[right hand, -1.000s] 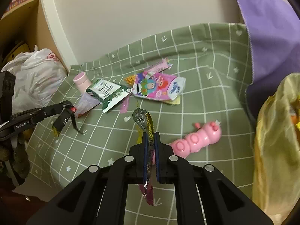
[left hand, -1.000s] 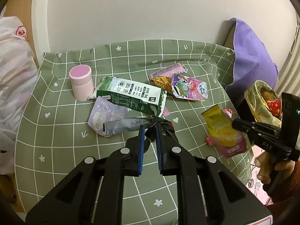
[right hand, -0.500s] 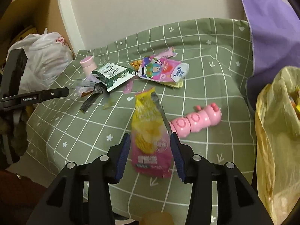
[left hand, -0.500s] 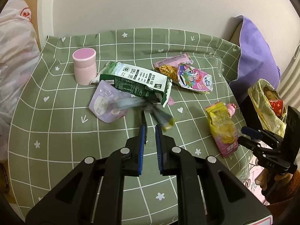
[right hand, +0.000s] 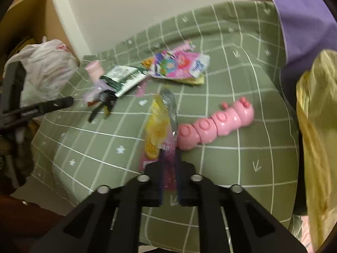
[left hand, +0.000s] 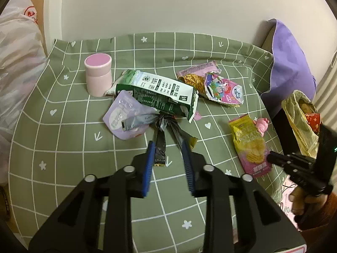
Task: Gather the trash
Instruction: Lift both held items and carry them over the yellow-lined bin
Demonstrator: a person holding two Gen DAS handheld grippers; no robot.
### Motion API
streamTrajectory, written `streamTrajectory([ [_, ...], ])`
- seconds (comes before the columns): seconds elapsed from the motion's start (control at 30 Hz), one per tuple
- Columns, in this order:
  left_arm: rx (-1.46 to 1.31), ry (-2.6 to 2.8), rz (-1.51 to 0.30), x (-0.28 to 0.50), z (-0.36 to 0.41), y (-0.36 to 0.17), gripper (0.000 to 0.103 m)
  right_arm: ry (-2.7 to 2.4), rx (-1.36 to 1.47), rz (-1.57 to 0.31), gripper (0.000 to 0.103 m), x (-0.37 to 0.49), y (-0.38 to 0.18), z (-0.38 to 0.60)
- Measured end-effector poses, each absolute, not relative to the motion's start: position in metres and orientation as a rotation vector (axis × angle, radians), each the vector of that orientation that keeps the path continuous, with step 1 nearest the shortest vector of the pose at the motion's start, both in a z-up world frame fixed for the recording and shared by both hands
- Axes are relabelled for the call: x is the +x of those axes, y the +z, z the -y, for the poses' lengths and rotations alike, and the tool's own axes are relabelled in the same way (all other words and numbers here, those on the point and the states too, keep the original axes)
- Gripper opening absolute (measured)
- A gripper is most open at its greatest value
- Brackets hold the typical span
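Both ends of the dark wrapper (left hand: pixel 161 145) lie between the parted left gripper (left hand: pixel 168 145) fingers.

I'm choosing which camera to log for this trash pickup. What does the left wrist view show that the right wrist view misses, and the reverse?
Only the left wrist view shows the open top of the yellow trash bag with items inside, and the purple pouch clearly.

Only the right wrist view shows the whole pink caterpillar toy and the wooden shelf.

Both show the green carton, pink cup, yellow chip bag, white plastic bag and the dark wrapper.
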State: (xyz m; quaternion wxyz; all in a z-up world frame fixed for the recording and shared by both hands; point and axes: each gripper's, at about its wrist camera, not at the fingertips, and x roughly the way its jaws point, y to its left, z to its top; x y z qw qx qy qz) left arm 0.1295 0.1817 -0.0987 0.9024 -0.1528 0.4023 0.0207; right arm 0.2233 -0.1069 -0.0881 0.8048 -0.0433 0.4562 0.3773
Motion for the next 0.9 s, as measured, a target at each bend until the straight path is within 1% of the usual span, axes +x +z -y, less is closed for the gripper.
streamTrajectory([
  [0.2, -0.305, 0.034, -0.831, 0.152, -0.186, -0.104, 0.036, 0.772, -0.057, -0.901, 0.004, 0.234, -0.055, 0.115],
  [0.43, -0.139, 0.052, -0.879, 0.201, -0.177, -0.12, 0.036, 0.723, -0.057, -0.878, 0.004, 0.238, -0.04, 0.122],
  [0.47, -0.121, 0.057, -0.896, 0.206, -0.176, -0.124, 0.031, 0.718, -0.066, -0.876, 0.004, 0.236, -0.04, 0.123],
  [0.5, -0.108, 0.06, -0.913, 0.209, -0.174, -0.128, 0.017, 0.709, -0.079, -0.873, 0.004, 0.234, -0.039, 0.125],
  [0.57, -0.096, 0.062, -0.94, 0.212, -0.171, -0.133, 0.009, 0.694, -0.083, -0.864, 0.004, 0.231, -0.037, 0.129],
  [0.77, -0.127, 0.045, -0.907, 0.206, -0.173, -0.121, 0.006, 0.655, -0.045, -0.809, 0.004, 0.231, -0.02, 0.145],
  [0.9, -0.172, 0.028, -0.811, 0.204, -0.174, -0.081, 0.006, 0.645, -0.05, -0.757, 0.004, 0.232, -0.001, 0.152],
])
